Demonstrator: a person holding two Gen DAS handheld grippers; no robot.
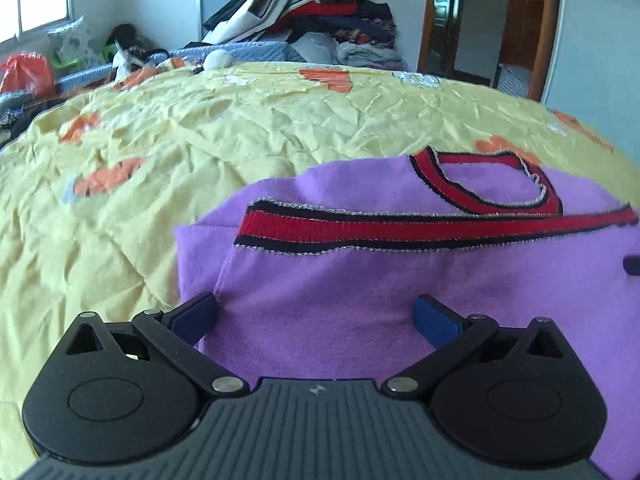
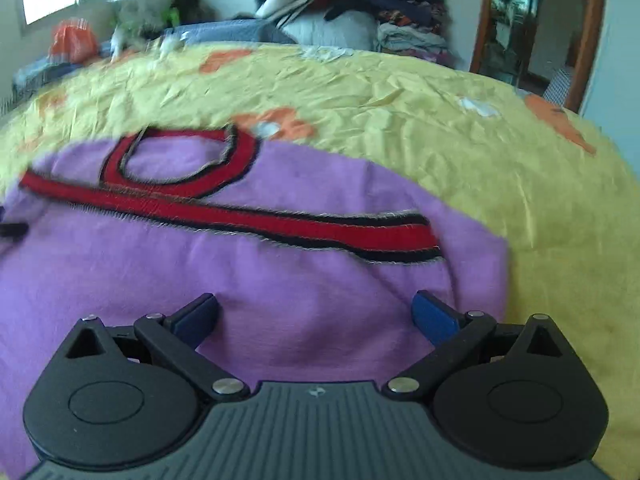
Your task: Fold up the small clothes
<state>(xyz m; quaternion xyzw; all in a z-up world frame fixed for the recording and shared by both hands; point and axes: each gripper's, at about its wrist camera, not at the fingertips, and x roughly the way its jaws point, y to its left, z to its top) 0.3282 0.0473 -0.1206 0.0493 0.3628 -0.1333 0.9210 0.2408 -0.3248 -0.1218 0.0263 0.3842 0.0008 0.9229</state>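
A purple garment [image 1: 360, 312] with red-and-black trim [image 1: 400, 226] lies flat under both wide-open, empty tongs [image 1: 316, 320] [image 2: 316, 316].

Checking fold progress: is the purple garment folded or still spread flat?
Partly folded. On the purple garment, the red striped hem band lies doubled up just below the neckline, on the yellow bedspread.

1 purple top [image 1: 360, 300], 1 yellow quilt [image 1: 200, 128], 2 tools [image 1: 316, 318] [image 2: 316, 316], 1 clothes pile [image 1: 312, 12].
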